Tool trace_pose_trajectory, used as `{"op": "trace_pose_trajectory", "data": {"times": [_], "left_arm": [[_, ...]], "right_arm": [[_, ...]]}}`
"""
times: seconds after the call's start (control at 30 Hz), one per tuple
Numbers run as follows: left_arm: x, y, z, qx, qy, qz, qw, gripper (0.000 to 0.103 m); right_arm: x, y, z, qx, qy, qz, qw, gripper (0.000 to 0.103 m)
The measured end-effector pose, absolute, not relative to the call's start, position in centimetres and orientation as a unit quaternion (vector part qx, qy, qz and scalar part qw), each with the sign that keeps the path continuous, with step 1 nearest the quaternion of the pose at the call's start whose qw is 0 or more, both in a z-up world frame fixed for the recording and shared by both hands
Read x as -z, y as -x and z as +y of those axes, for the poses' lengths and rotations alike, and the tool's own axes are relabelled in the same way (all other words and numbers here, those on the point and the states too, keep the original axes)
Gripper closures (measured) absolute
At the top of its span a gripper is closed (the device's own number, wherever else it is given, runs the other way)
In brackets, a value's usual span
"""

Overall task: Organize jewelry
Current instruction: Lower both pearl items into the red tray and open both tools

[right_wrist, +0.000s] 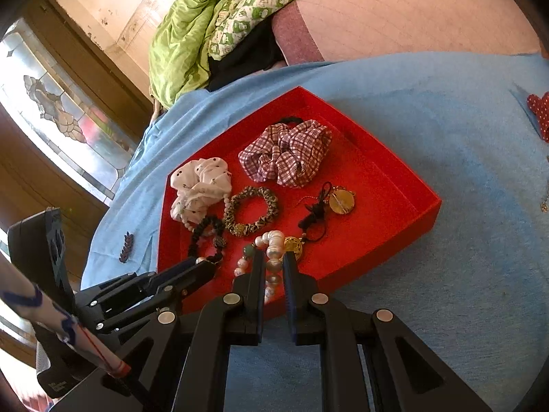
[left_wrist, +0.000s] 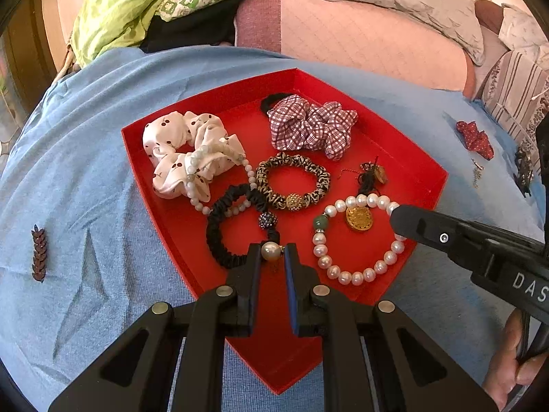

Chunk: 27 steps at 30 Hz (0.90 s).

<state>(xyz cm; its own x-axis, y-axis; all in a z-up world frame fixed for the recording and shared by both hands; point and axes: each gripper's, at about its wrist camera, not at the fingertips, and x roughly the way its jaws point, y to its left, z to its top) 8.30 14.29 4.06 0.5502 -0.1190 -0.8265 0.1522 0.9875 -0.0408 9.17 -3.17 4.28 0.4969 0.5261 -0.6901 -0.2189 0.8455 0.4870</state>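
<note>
Pinching a pearl earring [left_wrist: 270, 251], the left tool [left_wrist: 271, 252] — the right tool [right_wrist: 274, 264] clamps the pearl bracelet [right_wrist: 271, 257] over the red tray [left_wrist: 343, 89].

Both wrist views close above tray [left_wrist: 425, 185]

Matt red card tray [left_wrist: 423, 185] on soft blue woven cloth [left_wrist: 103, 158], glossy pearl bracelet [left_wrist: 357, 276] gleaming, shiny gold metal coin charm [left_wrist: 358, 218], ruched black fabric hair tie [left_wrist: 219, 237], checked cotton scrunchie [left_wrist: 310, 127], matt black plastic left hand-held gripper [left_wrist: 272, 257]
</note>
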Motion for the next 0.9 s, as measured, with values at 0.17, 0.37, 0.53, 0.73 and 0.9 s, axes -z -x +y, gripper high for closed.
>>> {"op": "trace_pose_trajectory", "data": {"times": [0.17,0.37,0.53,0.73,0.9], "left_arm": [[-4.04,-8.29,14.39,0.073,-0.018,0.468,0.880,0.090],[-3.98,-8.31,14.21,0.071,-0.020,0.469,0.880,0.090],[-3.98,-8.30,14.18,0.069,-0.019,0.469,0.880,0.090],[-4.01,-8.32,14.13,0.067,-0.022,0.469,0.880,0.090],[-4.04,-8.27,14.21,0.067,-0.023,0.469,0.881,0.090]], "right_arm": [[-4.24,-9.19,-3.32,-0.214,-0.170,0.449,0.851,0.091],[-4.23,-9.21,-3.25,-0.215,-0.169,0.450,0.850,0.091],[-4.29,-9.14,-3.20,-0.217,-0.164,0.450,0.851,0.091],[-4.31,-9.09,-3.16,-0.217,-0.162,0.450,0.851,0.091],[-4.31,-9.10,-3.17,-0.217,-0.162,0.450,0.851,0.091]]}}
